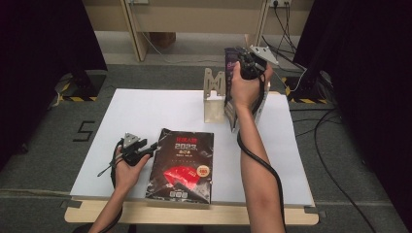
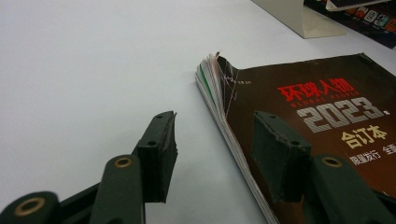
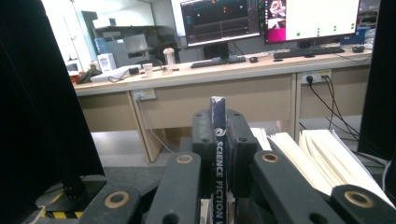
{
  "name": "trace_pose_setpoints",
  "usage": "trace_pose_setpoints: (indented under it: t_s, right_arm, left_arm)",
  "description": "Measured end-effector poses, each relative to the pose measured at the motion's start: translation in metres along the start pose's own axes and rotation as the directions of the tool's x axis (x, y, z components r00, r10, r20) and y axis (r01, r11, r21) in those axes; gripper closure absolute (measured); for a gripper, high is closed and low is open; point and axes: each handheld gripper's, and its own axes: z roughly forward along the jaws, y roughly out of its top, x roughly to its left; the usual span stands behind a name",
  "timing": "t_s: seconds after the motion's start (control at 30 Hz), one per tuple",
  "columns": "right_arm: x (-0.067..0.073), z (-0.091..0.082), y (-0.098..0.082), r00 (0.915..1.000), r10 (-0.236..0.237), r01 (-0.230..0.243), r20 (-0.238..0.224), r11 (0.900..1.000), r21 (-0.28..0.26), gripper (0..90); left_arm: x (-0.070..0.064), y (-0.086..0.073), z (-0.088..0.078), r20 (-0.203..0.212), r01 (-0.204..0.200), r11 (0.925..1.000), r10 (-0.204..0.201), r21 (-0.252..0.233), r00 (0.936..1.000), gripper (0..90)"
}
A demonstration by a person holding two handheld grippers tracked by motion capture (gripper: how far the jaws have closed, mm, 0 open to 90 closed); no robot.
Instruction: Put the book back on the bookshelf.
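A black magazine (image 1: 182,165) marked "2023" lies flat near the front of the white table (image 1: 136,111). My left gripper (image 1: 149,147) rests just left of it, open. In the left gripper view one jaw hovers over the magazine's cover (image 2: 327,107) and the other over bare table, so my left gripper (image 2: 215,121) straddles its fanned page edge. At the back right my right gripper (image 1: 241,60) holds a dark book (image 1: 232,116) upright beside a beige bookend (image 1: 214,97). In the right gripper view my right gripper (image 3: 218,116) is shut on that book's spine (image 3: 218,154), lettered "SCIENCE FICTION", with its pages fanning out to the right.
The bookend (image 2: 299,18) stands at the table's back middle. Black curtains hang on both sides. Cables (image 1: 330,165) trail over the floor at the right. A wooden desk (image 3: 224,88) with monitors stands beyond the table.
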Motion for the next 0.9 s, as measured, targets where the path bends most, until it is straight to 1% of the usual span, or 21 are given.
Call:
trace_pose_setpoints:
  t_s: [0.23, 0.3, 0.47, 0.57, 0.63, 0.8, 0.9]
  right_arm:
    - [0.003, 0.004, -0.005, 0.9996, -0.027, 0.027, 0.011, 0.999, 0.029, 84.9]
    - [0.004, 0.004, -0.005, 0.9992, -0.039, 0.039, 0.011, 0.999, 0.030, 84.9]
    - [0.006, -0.002, 0.003, 0.9986, -0.053, 0.053, 0.011, 0.999, 0.000, 84.9]
    - [0.005, -0.003, 0.005, 0.9978, -0.063, 0.063, 0.023, 0.998, -0.008, 84.9]
    - [0.006, -0.002, 0.003, 0.9977, -0.064, 0.064, 0.024, 0.998, -0.012, 84.9]
    - [0.006, 0.001, -0.004, 0.9980, -0.057, 0.057, 0.025, 0.998, 0.001, 84.9]
    - [0.006, 0.002, -0.009, 0.9973, -0.068, 0.067, 0.028, 0.998, 0.011, 84.9]
  left_arm:
    - [0.000, 0.000, 0.000, 0.002, 0.001, 1.0000, -0.001, 0.000, 1.0000, 49.4]
    - [0.000, 0.000, 0.000, 0.002, 0.002, 1.0000, -0.002, 0.000, 1.0000, 49.4]
    - [0.000, 0.000, 0.000, 0.002, 0.001, 1.0000, -0.001, 0.001, 1.0000, 49.4]
    - [0.000, 0.000, 0.000, 0.000, -0.001, 1.0000, 0.001, -0.001, 1.0000, 49.4]
    - [0.000, 0.000, 0.000, -0.001, -0.001, 1.0000, 0.001, -0.001, 1.0000, 49.4]
    - [0.000, 0.000, 0.000, 0.000, 0.000, 1.0000, 0.000, 0.001, 1.0000, 49.4]
    - [0.000, 0.000, 0.000, 0.001, 0.001, 1.0000, -0.001, 0.001, 1.0000, 49.4]
